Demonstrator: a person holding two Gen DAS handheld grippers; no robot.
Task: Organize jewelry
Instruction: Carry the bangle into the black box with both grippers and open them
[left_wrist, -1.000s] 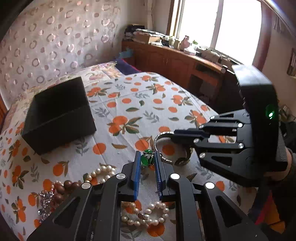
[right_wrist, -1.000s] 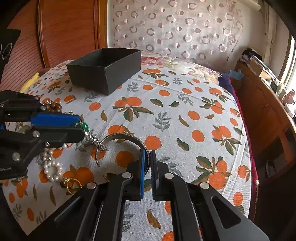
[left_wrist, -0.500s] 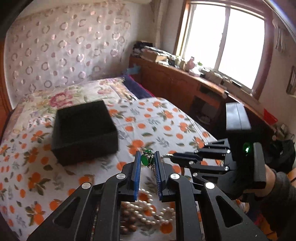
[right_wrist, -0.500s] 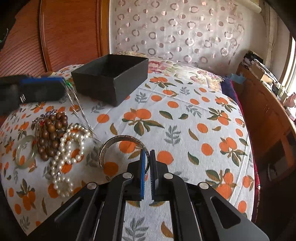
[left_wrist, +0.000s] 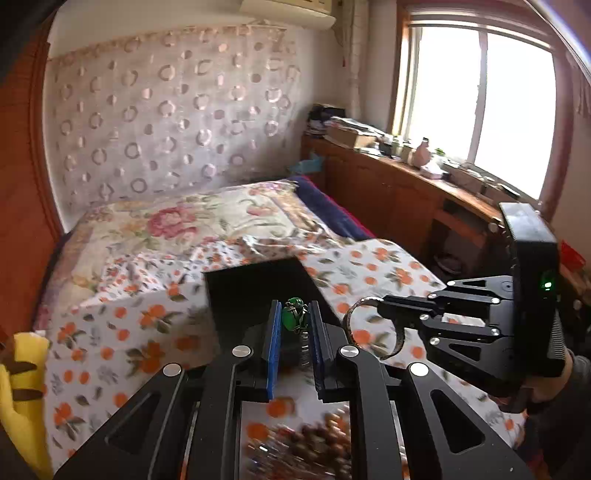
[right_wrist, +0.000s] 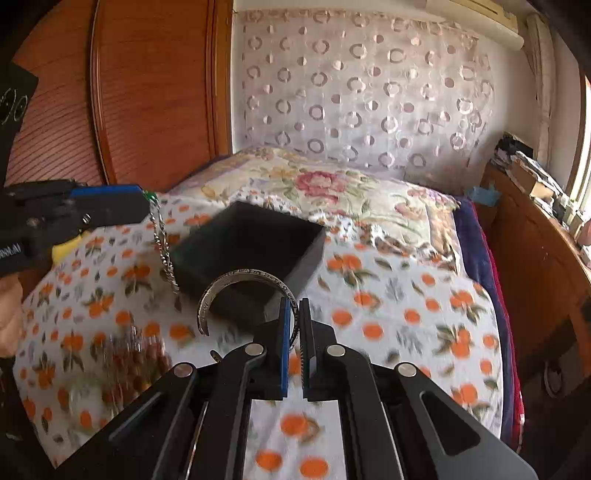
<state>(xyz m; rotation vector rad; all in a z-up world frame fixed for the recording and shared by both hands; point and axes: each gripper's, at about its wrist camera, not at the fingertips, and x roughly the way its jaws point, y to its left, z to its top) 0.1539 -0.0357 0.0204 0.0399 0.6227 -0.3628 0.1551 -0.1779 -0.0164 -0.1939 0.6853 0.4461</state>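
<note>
My left gripper (left_wrist: 294, 317) is shut on a green pendant (left_wrist: 293, 314) whose silver chain (right_wrist: 164, 247) hangs free below it. It is lifted above the bed, just in front of the open black box (left_wrist: 258, 291). My right gripper (right_wrist: 294, 314) is shut on a silver cuff bracelet (right_wrist: 236, 280), held in the air near the box's front corner (right_wrist: 251, 251). The bracelet and right gripper also show at the right of the left wrist view (left_wrist: 354, 314).
Loose beads and pearls (right_wrist: 125, 362) lie blurred on the orange-patterned sheet (right_wrist: 388, 317) at the lower left. A wooden headboard (right_wrist: 147, 92) stands behind, a wooden cabinet (left_wrist: 388, 192) under the window to the right, a yellow object (left_wrist: 18, 387) at the far left.
Both grippers have risen from the bed with their pieces and moved toward the black box. The chain now hangs free off the sheet, and the bracelet is lifted clear.
</note>
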